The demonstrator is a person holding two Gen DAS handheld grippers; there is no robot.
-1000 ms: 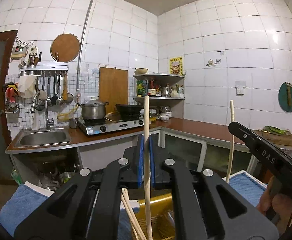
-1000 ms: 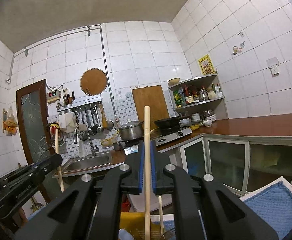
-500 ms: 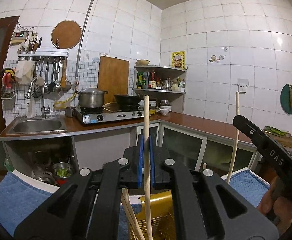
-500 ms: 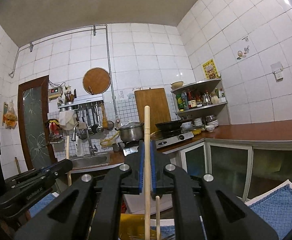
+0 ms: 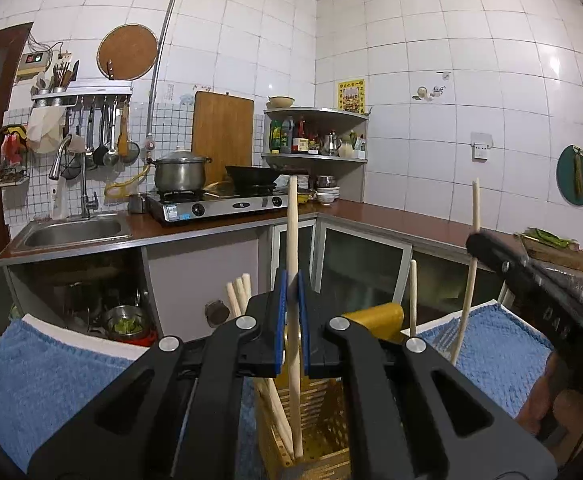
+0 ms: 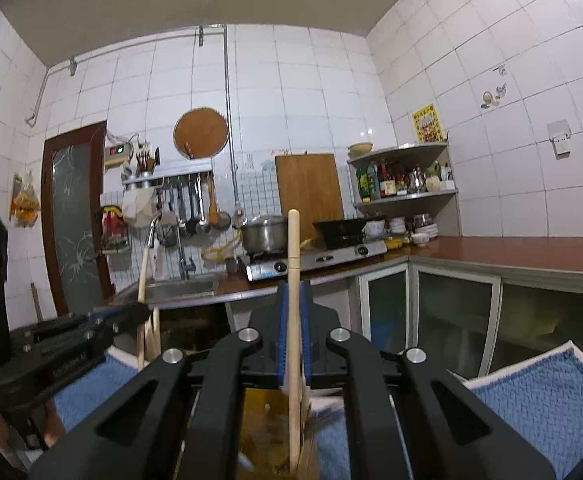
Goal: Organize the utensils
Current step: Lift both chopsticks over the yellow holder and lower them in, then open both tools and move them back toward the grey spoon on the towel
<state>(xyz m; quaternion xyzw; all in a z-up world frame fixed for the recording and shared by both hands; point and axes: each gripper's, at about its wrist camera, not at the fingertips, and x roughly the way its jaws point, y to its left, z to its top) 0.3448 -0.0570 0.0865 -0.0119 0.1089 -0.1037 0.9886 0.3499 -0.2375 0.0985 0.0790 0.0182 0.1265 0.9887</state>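
Claw state first: the left claw (image 5: 290, 320) is pressed onto a pale wooden chopstick (image 5: 292, 240), blue pads on either side of the shaft at about its middle, and the stick stands nearly upright with its lower end inside the yellow perforated holder (image 5: 315, 440). The right claw (image 6: 291, 332) likewise pinches a second chopstick (image 6: 293, 264), upright, lower end down in the same holder (image 6: 267, 432).

Holder contents: several loose chopsticks (image 5: 238, 292) already lean against the left wall of the holder, and one (image 5: 413, 296) stands at the right. The holder rests on a blue towel (image 5: 31, 380) spread over the desk.

Risks, by judgement:
- Both claws work over one narrow opening. In the left view the right claw (image 5: 531, 280) sits just to the right; a careless lateral move could knock the two tools together.
- Release before the tip is bedded would let a stick topple outward, since each is gripped at mid-length with a long free top.
- A stick pushed down at an angle could jam against the leaning sticks or lever the light holder over on the soft towel.
- Whether either tip touches the holder floor cannot be told.

Background: the stove, pot and sink on the far counter are well apart and not at risk.
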